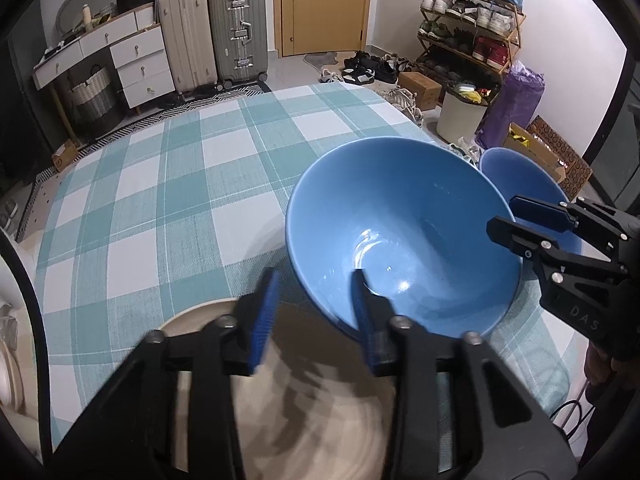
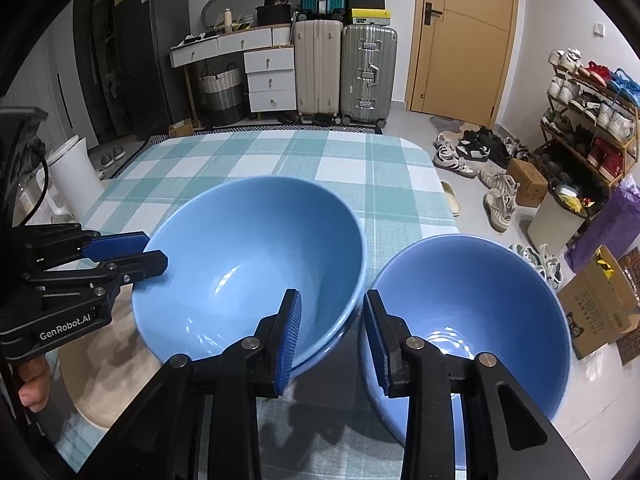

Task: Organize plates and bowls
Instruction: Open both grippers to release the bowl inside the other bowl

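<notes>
With the left gripper [image 1: 316, 316] open astride the near rim of the large blue bowl [image 2: 256, 264] on the bench [image 1: 160, 184], the right gripper [image 2: 332, 344] gaping empty between both bowls, a deep, square rim bite seems wise.

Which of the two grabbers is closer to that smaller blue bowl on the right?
Right. The right gripper straddles the smaller blue bowl's near rim, one finger inside. The left gripper sits across the larger blue bowl, at its far rim.
</notes>
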### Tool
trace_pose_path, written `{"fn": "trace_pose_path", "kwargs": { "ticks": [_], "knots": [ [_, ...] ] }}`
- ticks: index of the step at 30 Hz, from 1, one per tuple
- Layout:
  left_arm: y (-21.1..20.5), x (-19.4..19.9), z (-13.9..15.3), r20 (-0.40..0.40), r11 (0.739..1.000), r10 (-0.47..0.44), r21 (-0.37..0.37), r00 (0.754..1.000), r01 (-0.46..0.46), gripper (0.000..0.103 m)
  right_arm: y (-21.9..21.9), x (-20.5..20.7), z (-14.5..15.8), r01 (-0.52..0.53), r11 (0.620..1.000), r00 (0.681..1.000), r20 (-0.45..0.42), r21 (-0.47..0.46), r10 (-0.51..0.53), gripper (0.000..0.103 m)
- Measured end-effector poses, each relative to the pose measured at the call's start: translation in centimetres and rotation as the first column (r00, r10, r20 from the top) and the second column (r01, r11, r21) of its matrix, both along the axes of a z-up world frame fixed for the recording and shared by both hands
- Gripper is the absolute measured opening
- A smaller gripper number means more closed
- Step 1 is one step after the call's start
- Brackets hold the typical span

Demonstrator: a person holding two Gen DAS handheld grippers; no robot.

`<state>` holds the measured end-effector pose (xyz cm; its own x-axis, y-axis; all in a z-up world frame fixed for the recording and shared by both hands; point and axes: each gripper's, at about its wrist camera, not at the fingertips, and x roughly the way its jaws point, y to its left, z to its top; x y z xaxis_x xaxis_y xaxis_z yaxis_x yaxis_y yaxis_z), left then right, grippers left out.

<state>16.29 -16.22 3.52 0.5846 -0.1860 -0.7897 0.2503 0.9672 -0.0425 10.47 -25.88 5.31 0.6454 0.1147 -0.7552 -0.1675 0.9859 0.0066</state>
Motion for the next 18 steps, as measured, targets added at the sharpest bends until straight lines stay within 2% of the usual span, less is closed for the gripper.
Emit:
{"fn": "trace_pose_path", "kwargs": {
  "ticks": [3, 4, 6, 10, 14, 18],
  "knots": [
    [0.4, -0.3, 0.4, 0.002, 1.000, 0.011, -0.026, 1.000, -0.011, 0.061, -0.4, -0.3, 0.3, 0.003, 1.000, 1.000, 0.010, 0.026, -0.004, 0.051],
    [0.5, -0.4, 0.5, 0.000, 0.999, 0.015, -0.030, 1.000, -0.015, 0.064, -0.5, -0.4, 0.5, 0.005, 0.999, 1.000, 0.014, 0.033, -0.005, 0.053],
    [0.6, -0.5, 0.6, -0.005, 0.999, 0.026, -0.033, 1.000, -0.027, 0.076, -0.7, -0.5, 0.6, 0.006, 0.999, 1.000, 0.017, 0.034, -0.007, 0.059],
    [1.0, -0.7, 1.0, -0.016, 0.997, 0.032, -0.066, 0.999, -0.033, 0.084, -1.2, -0.9, 1.0, 0.010, 0.998, 0.999, 0.031, 0.062, -0.012, 0.076],
    [1.1, -0.8, 1.0, -0.035, 0.994, 0.040, -0.097, 0.999, -0.044, 0.102, -1.9, -1.3, 1.6, 0.019, 0.997, 0.999, 0.046, 0.081, -0.023, 0.089],
    [1.0, -1.1, 1.3, -0.037, 0.994, 0.041, -0.102, 0.999, -0.044, 0.102, -2.6, -1.8, 2.4, 0.040, 0.997, 0.997, 0.069, 0.069, -0.045, 0.097]
  ]
}}
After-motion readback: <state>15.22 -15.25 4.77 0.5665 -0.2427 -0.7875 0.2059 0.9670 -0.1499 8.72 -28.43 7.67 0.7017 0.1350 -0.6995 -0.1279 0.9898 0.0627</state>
